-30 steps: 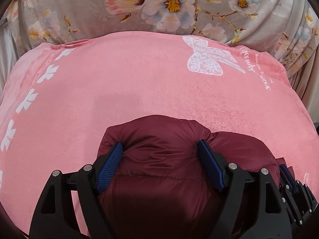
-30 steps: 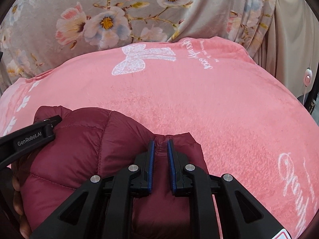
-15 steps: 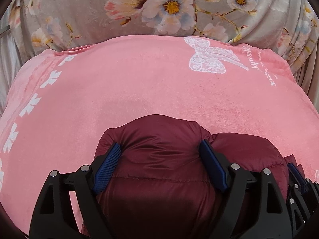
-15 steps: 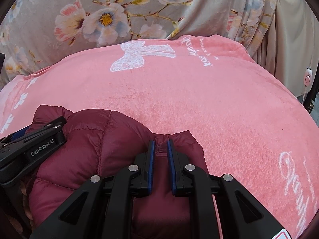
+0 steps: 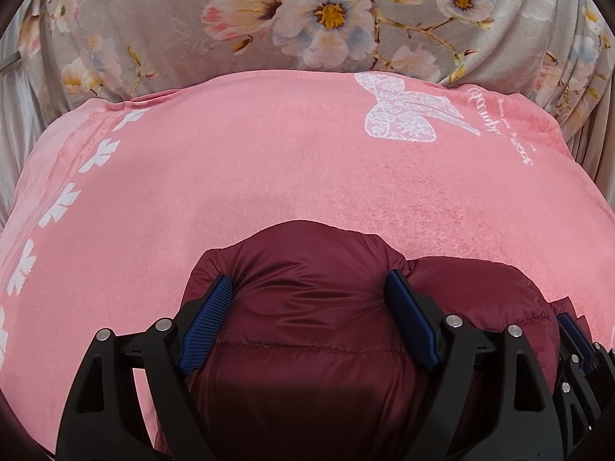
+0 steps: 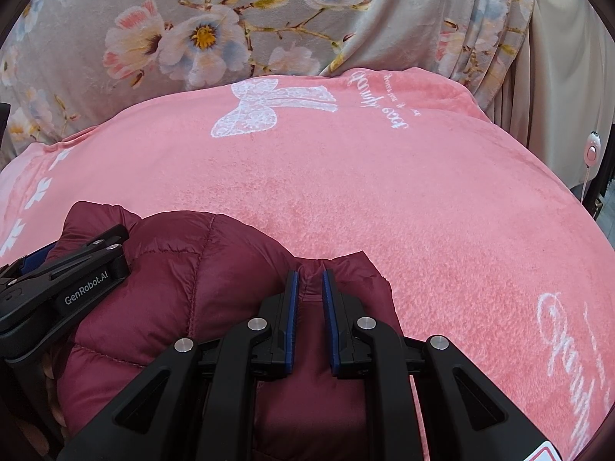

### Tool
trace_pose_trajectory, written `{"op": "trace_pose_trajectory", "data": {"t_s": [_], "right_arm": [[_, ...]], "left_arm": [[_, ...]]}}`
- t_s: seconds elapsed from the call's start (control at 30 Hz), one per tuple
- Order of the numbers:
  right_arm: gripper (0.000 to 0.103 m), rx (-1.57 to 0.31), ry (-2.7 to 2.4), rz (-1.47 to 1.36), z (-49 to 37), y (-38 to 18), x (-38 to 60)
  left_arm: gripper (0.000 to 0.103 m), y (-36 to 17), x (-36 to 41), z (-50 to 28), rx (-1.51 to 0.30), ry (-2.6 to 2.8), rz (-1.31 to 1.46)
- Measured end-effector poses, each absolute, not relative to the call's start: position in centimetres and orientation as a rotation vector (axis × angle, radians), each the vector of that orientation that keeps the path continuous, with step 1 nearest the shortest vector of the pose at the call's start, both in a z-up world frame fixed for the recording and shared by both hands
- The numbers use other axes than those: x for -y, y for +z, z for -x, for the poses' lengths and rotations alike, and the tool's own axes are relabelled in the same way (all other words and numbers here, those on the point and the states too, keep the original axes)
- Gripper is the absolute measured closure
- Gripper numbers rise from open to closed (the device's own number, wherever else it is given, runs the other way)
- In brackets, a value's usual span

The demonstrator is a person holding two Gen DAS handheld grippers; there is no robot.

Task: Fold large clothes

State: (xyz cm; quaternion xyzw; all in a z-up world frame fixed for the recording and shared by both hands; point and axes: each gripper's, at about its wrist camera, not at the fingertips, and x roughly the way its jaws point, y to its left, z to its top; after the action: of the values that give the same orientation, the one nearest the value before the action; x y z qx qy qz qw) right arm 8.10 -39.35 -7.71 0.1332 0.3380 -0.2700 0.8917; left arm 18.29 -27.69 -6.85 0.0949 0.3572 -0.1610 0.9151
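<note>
A puffy maroon down jacket [image 5: 480,296] lies bundled on the near part of a pink blanket [image 5: 269,173]. My left gripper [image 5: 307,278] spans a thick roll of it with its jaws wide, and both blue pads press into the bulging fabric. Beside it on the right, my right gripper [image 6: 309,273] is shut on a thin pinched fold of the jacket [image 6: 173,269]. The left gripper [image 6: 77,280] shows at the left edge of the right wrist view. The right gripper [image 5: 576,342] peeks in at the lower right of the left wrist view.
The pink blanket [image 6: 384,192], with a white bow print and script, covers the bed out to its edges. Grey floral fabric [image 5: 326,19] hangs behind it. A white cord switch [image 6: 592,151] hangs at the far right. A hand [image 6: 50,376] shows below the left gripper.
The left gripper has edged slightly further into the right wrist view. The jacket bundle and the right gripper look the same.
</note>
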Motion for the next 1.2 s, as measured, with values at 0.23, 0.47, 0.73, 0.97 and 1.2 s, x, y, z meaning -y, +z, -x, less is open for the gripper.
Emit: {"op": "trace_pose_trajectory", "data": {"t_s": [0.23,0.47,0.73,0.97,1.2], "right_arm": [[0.089,-0.699,-0.560,-0.274,-8.1,-7.8,39.4],[0.089,-0.697,-0.561,-0.271,-8.1,-7.9,39.5],[0.089,-0.709,-0.563,-0.278,-8.2,-8.4,40.1],[0.085,-0.704,-0.524,-0.325,-6.9,-7.6,40.7],[0.034,-0.682,-0.421,-0.377,2.8,-5.9,39.0]], "left_arm": [[0.023,-7.0,27.7,-18.3,-0.730,-0.330,-0.198],[0.023,-7.0,27.6,-18.3,-0.722,-0.324,-0.202],[0.023,-7.3,28.0,-18.4,-0.725,-0.311,-0.216],[0.014,-6.7,26.3,-18.9,-0.793,-0.388,-0.142],[0.010,-5.3,17.1,-16.9,-0.948,-0.529,0.100]]}}
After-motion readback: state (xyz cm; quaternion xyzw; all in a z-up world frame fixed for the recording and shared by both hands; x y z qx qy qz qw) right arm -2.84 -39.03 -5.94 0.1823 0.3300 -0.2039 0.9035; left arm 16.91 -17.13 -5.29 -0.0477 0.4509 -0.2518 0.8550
